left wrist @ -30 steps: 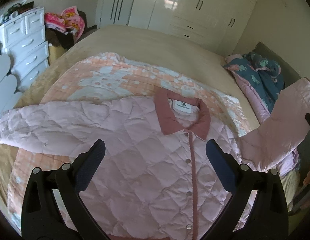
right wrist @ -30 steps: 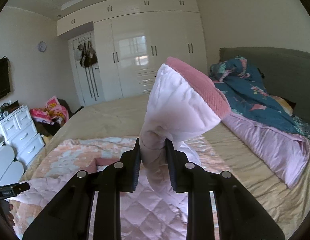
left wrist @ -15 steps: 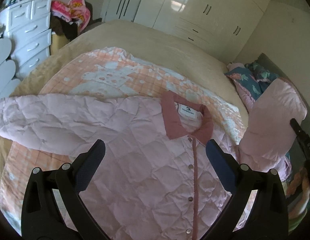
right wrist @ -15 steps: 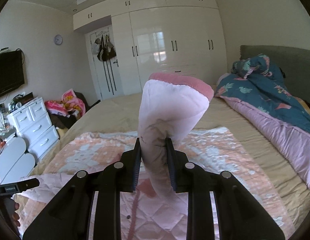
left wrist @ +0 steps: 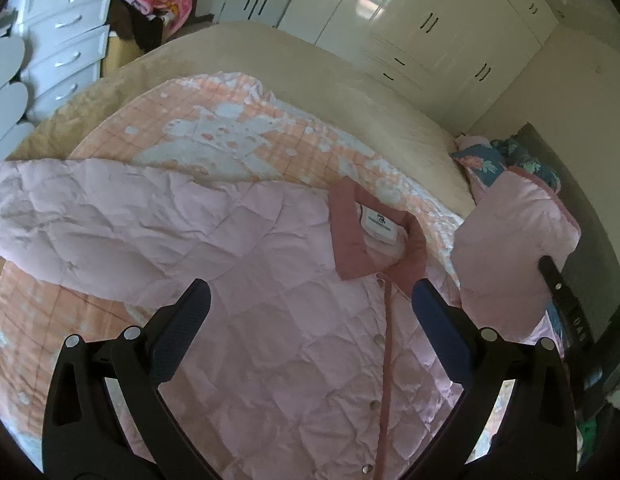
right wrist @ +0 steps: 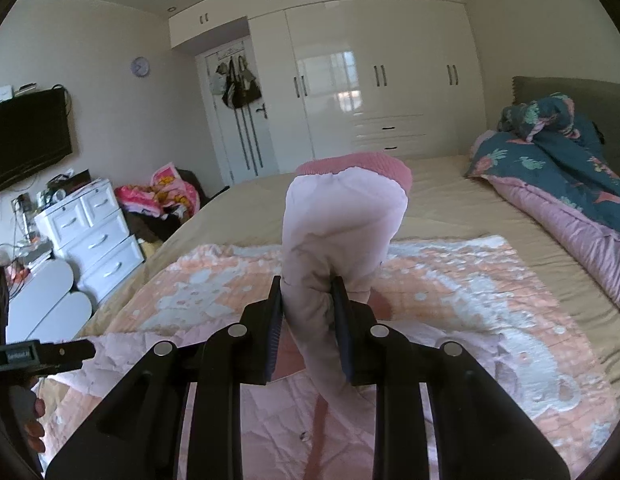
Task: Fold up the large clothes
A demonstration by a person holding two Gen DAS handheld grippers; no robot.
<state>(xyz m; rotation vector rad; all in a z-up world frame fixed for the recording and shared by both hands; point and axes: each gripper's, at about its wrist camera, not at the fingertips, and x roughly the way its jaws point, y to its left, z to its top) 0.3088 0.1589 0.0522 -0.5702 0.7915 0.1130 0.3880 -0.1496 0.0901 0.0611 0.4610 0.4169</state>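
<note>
Your right gripper [right wrist: 307, 320] is clamped on the jacket's sleeve [right wrist: 342, 232], just below the darker pink cuff [right wrist: 362, 166], holding it up in the air so the cuff end flops above the jaws. Your left gripper [left wrist: 310, 336] is spread wide with nothing in it, hanging over the chest of the quilted pink jacket [left wrist: 277, 320].

The jacket lies face up and snapped shut on the peach patterned blanket [left wrist: 229, 128] that's spread on the bed [left wrist: 310, 68], collar [left wrist: 374, 240] pointing toward the wardrobe [right wrist: 374, 76]. From the left wrist view, the lifted sleeve [left wrist: 506, 248] is off to the side of the body, not over it yet. The other sleeve [left wrist: 81, 216] is stretched straight out flat on the opposite side.

So honestly you're right at the start. The laying-out part looks done, and the first sleeve fold is only in hand, not landed. I'd say what's left is: bring that sleeve across the front, do the same with the flat one, then fold the body up. No fold in the body shows anywhere so far.
</note>
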